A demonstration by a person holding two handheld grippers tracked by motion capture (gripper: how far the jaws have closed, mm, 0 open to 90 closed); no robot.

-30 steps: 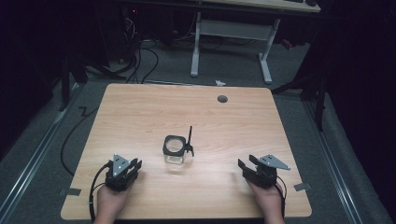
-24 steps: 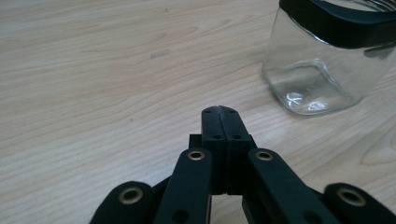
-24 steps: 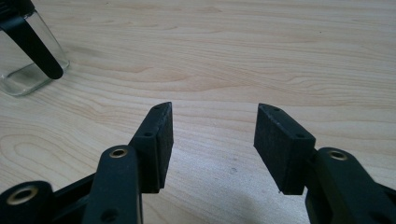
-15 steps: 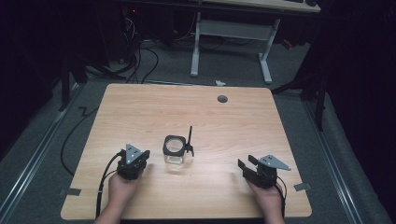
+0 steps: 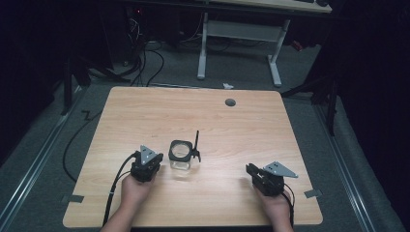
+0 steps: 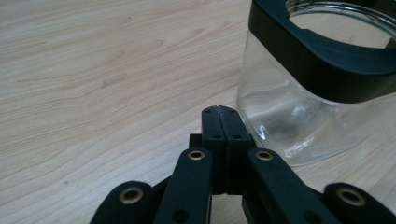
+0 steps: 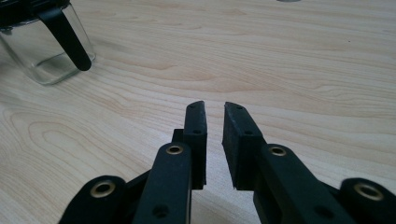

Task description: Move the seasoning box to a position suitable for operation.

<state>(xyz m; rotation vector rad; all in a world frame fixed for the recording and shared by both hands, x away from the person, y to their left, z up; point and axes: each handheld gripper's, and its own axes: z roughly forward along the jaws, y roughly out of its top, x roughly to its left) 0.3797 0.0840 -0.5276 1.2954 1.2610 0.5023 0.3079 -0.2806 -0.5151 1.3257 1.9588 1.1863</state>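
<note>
Since the earlier frame, the left gripper (image 5: 147,162), jaws together, is brought beside the jar (image 5: 181,155); the right gripper (image 5: 255,173), nearly closed on nothing, is kept well apart.

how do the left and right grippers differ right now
The left gripper has its jaws pressed fully together, while the right gripper shows a narrow gap between its jaws, which have just been closing with nothing between them. The left gripper sits right beside the glass jar; the right gripper is well off to the jar's other side. Both are black, hand-held, low over the wooden table, and hold nothing.
</note>
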